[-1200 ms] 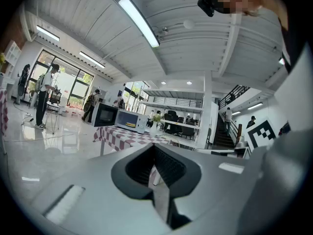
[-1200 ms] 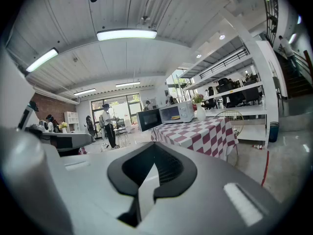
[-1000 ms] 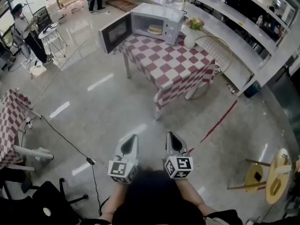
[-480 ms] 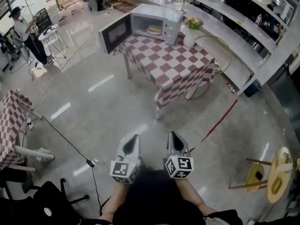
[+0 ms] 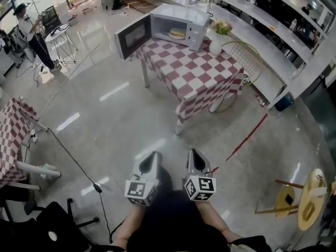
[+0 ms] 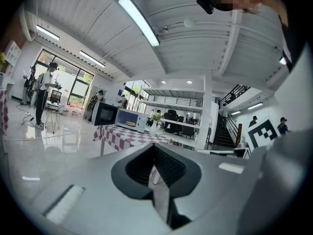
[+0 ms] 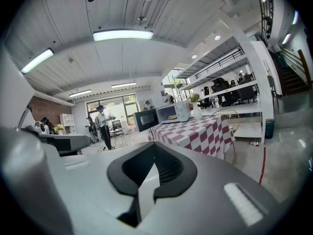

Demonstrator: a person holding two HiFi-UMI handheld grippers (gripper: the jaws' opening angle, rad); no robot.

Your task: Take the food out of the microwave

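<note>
— Up at the top middle of the head view, the microwave (image 5: 176,25) sits on the far end of a table with a red and white check cloth (image 5: 194,72). Its door (image 5: 132,35) hangs wide open to the left. Can you see the food?

— Yes. The food (image 5: 177,33) is inside, a flat, pale, round thing. I can't tell what it is from so far off. Nothing touches it.

— So which step is this?

— I think it's the very start: getting over to the table. Both tools are at the bottom middle, well apart from the microwave, with lots of shiny floor (image 5: 121,114) between.

— How are the tools held?

— The left gripper (image 5: 155,153) and the right gripper (image 5: 192,151) stick out side by side in front of the person. They point almost flat, toward the table.

— Are the jaws wide?

— No. In the left gripper view the two jaws are pressed together with nothing between them. The right gripper view shows the same. Both are empty.

— What does the next move need?

— I guess walking up to the open front of the microwave first. Then the jaws must open to fit the food and reach straight in. A white vase with flowers (image 5: 216,43) stands just right of the microwave, so they mustn't bump it.
</note>
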